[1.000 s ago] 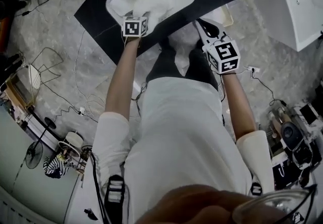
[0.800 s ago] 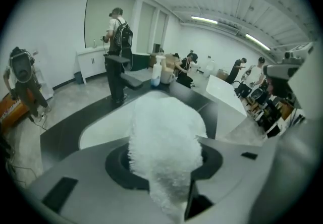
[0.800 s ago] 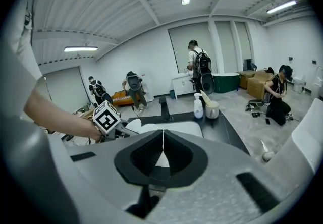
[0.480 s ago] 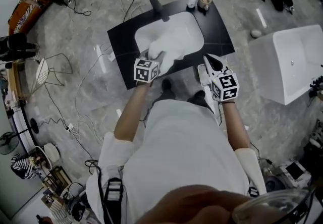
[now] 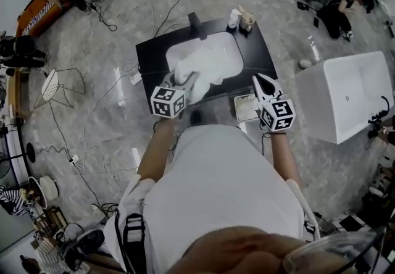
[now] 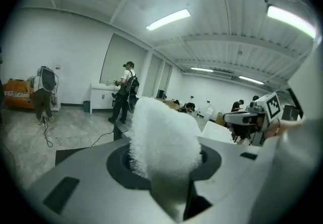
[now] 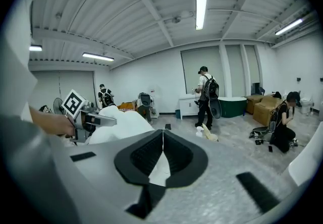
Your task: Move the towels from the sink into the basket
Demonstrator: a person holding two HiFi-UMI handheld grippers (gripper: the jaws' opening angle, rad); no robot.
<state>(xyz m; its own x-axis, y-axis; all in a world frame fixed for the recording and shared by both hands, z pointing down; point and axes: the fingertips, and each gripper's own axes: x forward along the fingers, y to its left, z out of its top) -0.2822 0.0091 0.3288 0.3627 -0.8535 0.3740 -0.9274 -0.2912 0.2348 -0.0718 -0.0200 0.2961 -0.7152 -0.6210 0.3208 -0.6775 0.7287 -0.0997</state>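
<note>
A white fluffy towel trails up from the white sink in the black counter to my left gripper. The left gripper view shows the towel bunched between the jaws of the left gripper, which is shut on it. My right gripper hovers over the counter's front right corner. Its pads meet in the right gripper view and I see nothing held. That view also shows the left gripper's towel off to the left. A pale rectangular basket sits on the floor under the right gripper.
The black counter carries a dark tap and small bottles at its back edge. A white bathtub stands to the right. Cables and a wire chair lie left. People stand across the room.
Both grippers have risen away from the sink. The left one has pulled the towel up out of the basin. The view has drawn back, so the sink looks smaller.
</note>
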